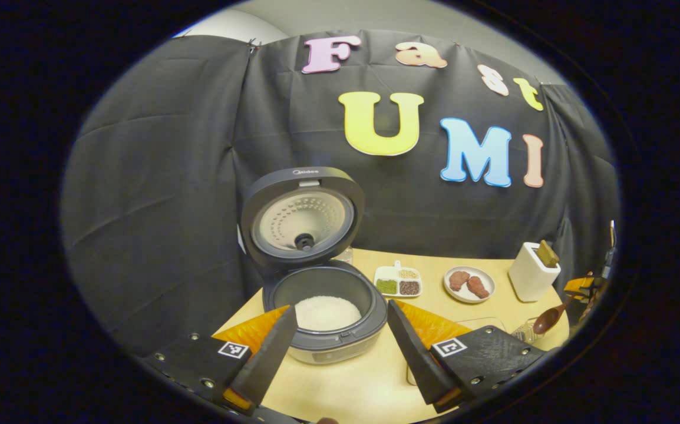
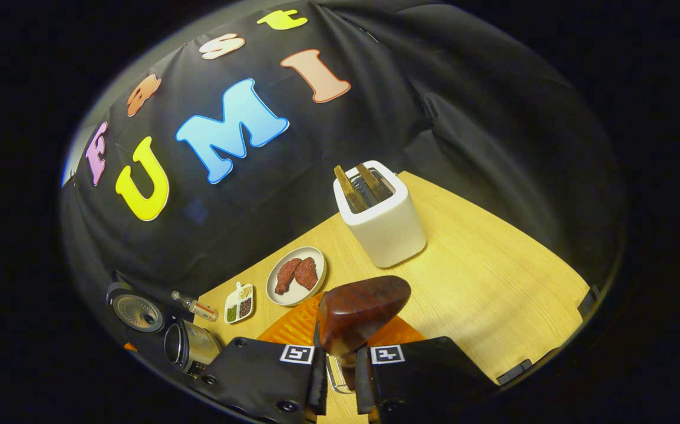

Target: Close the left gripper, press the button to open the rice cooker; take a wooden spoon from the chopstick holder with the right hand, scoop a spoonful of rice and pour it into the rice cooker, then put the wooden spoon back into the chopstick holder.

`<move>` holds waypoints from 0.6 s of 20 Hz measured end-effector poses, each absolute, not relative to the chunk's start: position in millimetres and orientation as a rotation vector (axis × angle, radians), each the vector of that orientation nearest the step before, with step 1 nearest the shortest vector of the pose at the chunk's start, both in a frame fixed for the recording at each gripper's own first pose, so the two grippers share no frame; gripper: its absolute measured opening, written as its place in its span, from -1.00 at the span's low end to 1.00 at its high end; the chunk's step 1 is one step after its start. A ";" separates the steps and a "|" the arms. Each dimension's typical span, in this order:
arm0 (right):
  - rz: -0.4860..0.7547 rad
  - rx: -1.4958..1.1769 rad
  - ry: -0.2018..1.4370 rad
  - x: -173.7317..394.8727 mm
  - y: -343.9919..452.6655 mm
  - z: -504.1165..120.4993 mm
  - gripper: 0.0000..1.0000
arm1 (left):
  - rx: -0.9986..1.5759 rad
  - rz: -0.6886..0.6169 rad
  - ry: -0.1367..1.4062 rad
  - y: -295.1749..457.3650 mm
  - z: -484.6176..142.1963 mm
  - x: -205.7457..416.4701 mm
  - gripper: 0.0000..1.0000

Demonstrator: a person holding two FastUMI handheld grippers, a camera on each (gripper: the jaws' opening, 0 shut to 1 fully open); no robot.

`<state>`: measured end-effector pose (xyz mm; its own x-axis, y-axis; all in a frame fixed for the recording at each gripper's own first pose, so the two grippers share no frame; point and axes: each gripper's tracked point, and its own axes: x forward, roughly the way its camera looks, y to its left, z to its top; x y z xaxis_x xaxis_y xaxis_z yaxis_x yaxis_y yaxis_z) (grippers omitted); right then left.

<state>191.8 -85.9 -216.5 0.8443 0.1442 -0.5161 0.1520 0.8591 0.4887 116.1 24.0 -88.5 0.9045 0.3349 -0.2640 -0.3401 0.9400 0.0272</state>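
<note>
The grey rice cooker (image 1: 340,341) stands with its lid (image 1: 301,215) raised, and white rice (image 1: 328,312) lies in its pot. My left gripper (image 1: 341,311) is open, its fingers spread to either side of the cooker's front and touching nothing. My right gripper (image 2: 340,368) is shut on the handle of a dark wooden spoon (image 2: 363,312), whose bowl rises just ahead of the fingers. The spoon (image 1: 549,321) and right gripper (image 1: 587,288) also appear at the table's far right edge. The white chopstick holder (image 2: 381,218) stands beyond the spoon with two wooden utensils in it.
A plate of meat pieces (image 1: 469,284) and a divided dish of grains (image 1: 399,281) sit between the cooker and the holder (image 1: 531,272). A clear container (image 1: 481,324) lies on the wooden table (image 2: 493,282) near the right gripper. A small bottle (image 2: 195,306) lies behind the cooker (image 2: 190,347).
</note>
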 end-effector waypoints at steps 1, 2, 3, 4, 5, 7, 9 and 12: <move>-0.016 0.539 0.559 187.3 -89.0 -210.9 -0.58 | -0.001 0.347 0.260 28.2 -85.9 118.5 0.94; -0.028 0.536 0.546 182.4 -92.0 -204.5 -0.59 | 0.011 0.339 0.253 31.1 -83.2 120.8 0.93; -0.044 0.536 0.532 176.8 -95.3 -198.8 -0.58 | 0.013 0.324 0.248 32.3 -81.4 122.8 0.94; -0.061 0.540 0.518 171.5 -98.7 -193.2 -0.58 | 0.012 0.309 0.243 33.6 -79.4 124.3 0.94; -0.076 0.543 0.503 165.8 -102.2 -188.1 -0.58 | 0.009 0.292 0.236 33.9 -79.1 125.9 0.93; -0.101 0.558 0.479 153.1 -108.6 -176.0 -0.58 | 0.006 0.259 0.226 36.4 -79.9 129.1 0.96; -0.114 0.601 0.447 141.2 -109.5 -162.3 -0.58 | 0.014 0.232 0.214 40.8 -82.7 132.2 0.94; -0.156 0.607 0.398 124.6 -117.0 -148.9 -0.58 | 0.007 0.211 0.209 47.5 -91.7 134.8 0.94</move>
<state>124.6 -117.0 -148.9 0.9127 -0.0265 -0.4078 0.2572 0.8127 0.5228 134.8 47.5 -91.7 0.9563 0.2087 -0.2048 -0.2073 0.9779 0.0286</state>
